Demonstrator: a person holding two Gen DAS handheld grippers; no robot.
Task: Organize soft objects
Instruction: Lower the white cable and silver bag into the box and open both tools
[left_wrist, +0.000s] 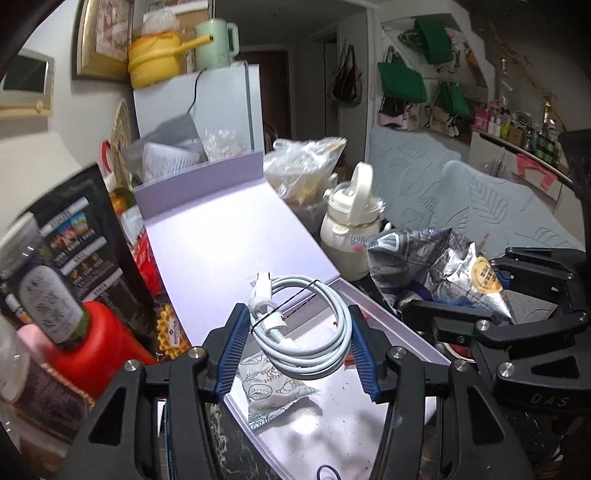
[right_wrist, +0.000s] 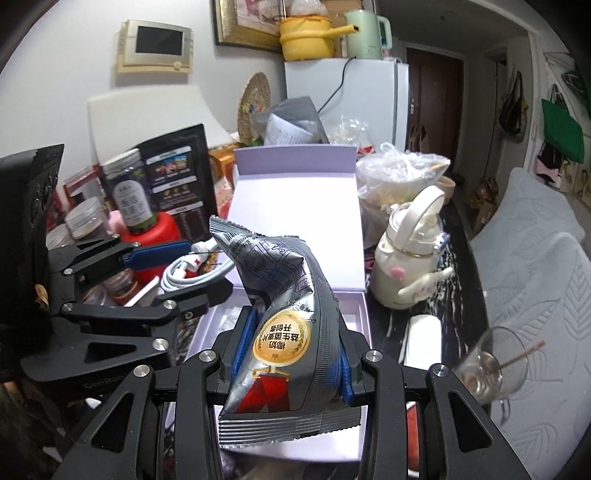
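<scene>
Right wrist: crumpled silver snack pouch (right_wrist: 284, 321) pinched in right tongs (right_wrist: 291, 354).

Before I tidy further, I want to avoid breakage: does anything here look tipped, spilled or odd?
Yes. The drinking glass at the right edge of the right wrist view leans well off upright, with a stick inside. It looks blurred, so I cannot tell if it is tipping or just distorted. Nothing looks spilled.

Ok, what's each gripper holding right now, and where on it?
Left gripper clamps the coiled white cable across the coil's sides. Right gripper pinches the silver snack pouch across its lower half.
</scene>
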